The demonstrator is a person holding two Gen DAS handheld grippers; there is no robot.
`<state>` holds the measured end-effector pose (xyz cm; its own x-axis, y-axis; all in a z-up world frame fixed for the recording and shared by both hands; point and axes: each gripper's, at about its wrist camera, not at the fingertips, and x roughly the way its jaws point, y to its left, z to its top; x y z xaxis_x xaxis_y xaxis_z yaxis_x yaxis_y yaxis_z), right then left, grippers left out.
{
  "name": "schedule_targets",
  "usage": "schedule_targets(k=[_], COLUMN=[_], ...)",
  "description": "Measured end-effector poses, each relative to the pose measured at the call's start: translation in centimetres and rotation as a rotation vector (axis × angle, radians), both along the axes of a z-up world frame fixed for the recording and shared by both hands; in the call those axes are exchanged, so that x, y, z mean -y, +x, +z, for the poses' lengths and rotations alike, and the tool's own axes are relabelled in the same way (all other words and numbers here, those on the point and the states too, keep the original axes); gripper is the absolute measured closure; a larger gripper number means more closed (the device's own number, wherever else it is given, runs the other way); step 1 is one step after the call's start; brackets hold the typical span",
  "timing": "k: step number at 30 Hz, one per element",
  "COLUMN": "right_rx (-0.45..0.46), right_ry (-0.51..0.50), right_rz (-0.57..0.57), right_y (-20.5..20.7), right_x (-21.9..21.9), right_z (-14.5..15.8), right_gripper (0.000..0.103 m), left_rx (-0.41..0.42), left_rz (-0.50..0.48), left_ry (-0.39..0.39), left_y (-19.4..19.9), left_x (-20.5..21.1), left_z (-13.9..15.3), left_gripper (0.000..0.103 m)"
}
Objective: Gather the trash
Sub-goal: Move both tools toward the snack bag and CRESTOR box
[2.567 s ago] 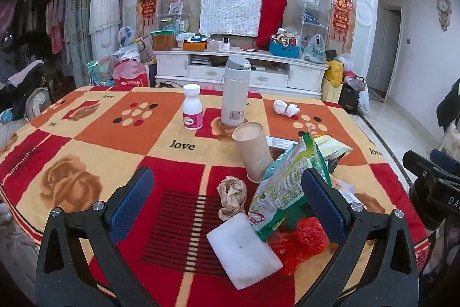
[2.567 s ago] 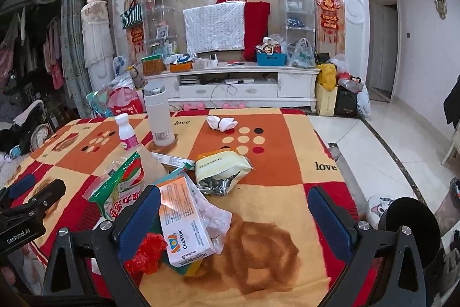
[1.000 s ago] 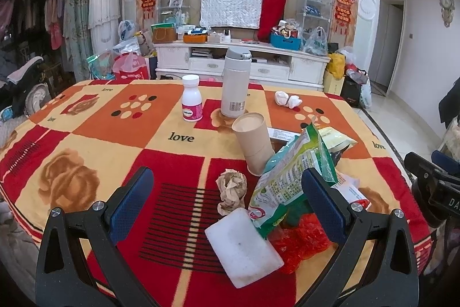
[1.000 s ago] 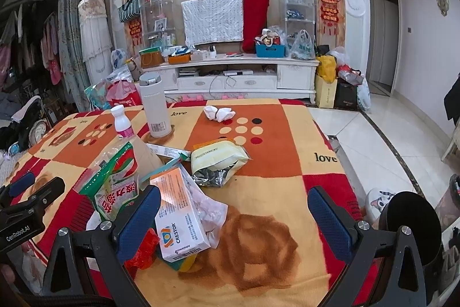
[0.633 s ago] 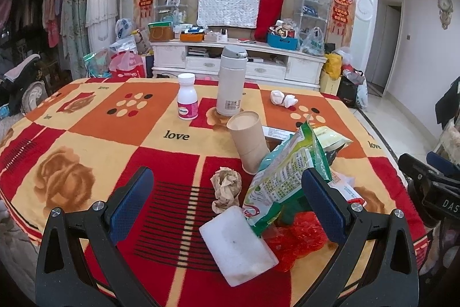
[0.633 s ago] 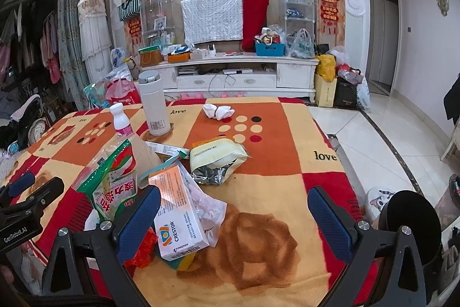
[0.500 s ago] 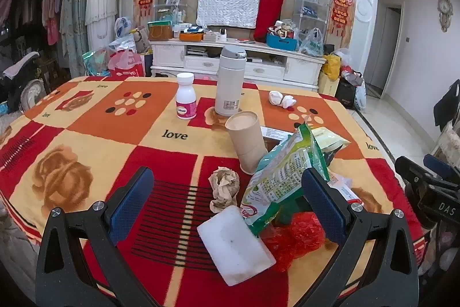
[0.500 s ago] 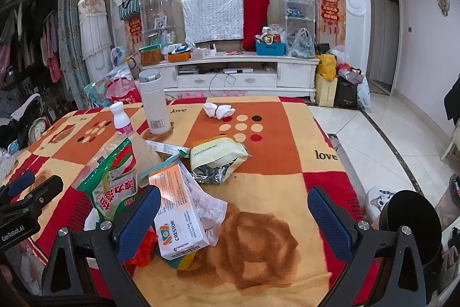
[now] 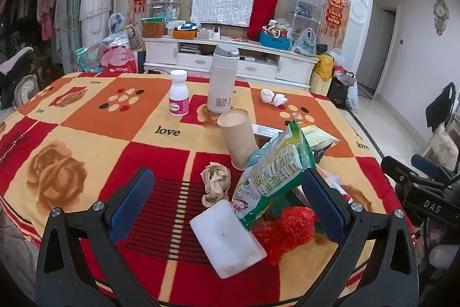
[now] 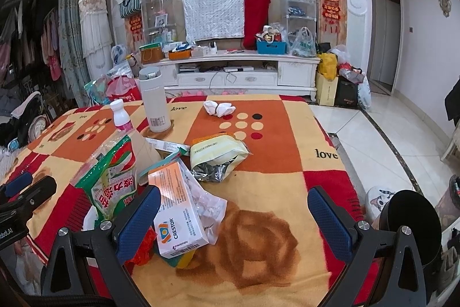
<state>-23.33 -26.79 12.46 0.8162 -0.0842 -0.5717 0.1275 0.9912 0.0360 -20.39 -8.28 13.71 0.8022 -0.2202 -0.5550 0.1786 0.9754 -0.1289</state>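
Note:
Trash lies piled on the patterned table. In the left wrist view I see a crumpled brown paper ball [image 9: 215, 182], a white foam slab [image 9: 227, 238], a green snack bag [image 9: 276, 169], a red crumpled wrapper [image 9: 287, 229] and a cardboard tube [image 9: 237, 137]. My left gripper [image 9: 227, 197] hangs open just short of the pile. The right wrist view shows an orange-and-white Crestor box [image 10: 178, 206], clear plastic film [image 10: 210, 209], a yellow pouch [image 10: 218, 154] and the green bag [image 10: 112, 183]. My right gripper [image 10: 234, 209] is open, empty, its left finger beside the box.
A white thermos [image 9: 221, 79] and a pink-labelled pill bottle [image 9: 178, 97] stand mid-table, with white crumpled tissue [image 10: 218, 108] beyond. A black round bin [image 10: 408, 217] sits on the floor off the table's right edge. A white TV cabinet [image 10: 244, 74] lines the far wall.
Both grippers have drifted slightly, shifting the views a little; the pile sits a touch lower left in the left wrist view. Nothing was grasped and both stay open.

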Motion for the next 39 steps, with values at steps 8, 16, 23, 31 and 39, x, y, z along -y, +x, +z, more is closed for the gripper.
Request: schedule_targets(k=[8,16,23,31,39], right_rx=[-0.014,-0.024,-0.029,-0.071,-0.104], right_ry=[0.0,0.004,0.007,0.013,0.02], right_rz=[0.003,0.002,0.006,0.008,0.003], right_y=[0.2,0.5,0.5,0.9,1.0], right_x=[-0.1,0.0,0.2,1.1,1.9], right_z=[-0.2,-0.6,-0.8,-1.8,-2.8], right_gripper=[0.002,0.002,0.002,0.002,0.002], left_rx=[-0.027,-0.041,-0.047,-0.084,-0.124], left_rz=[-0.001,0.005,0.01,-0.02,-0.016], left_ry=[-0.004,0.007,0.006,0.033,0.06], left_y=[0.1,0.1,0.1,-0.5,-0.5], left_x=[-0.3,-0.7,-1.2,-1.8,-2.8], left_z=[-0.6,-1.0,-1.2,-2.1,-3.5], left_gripper=[0.001,0.001,0.001,0.001,0.001])
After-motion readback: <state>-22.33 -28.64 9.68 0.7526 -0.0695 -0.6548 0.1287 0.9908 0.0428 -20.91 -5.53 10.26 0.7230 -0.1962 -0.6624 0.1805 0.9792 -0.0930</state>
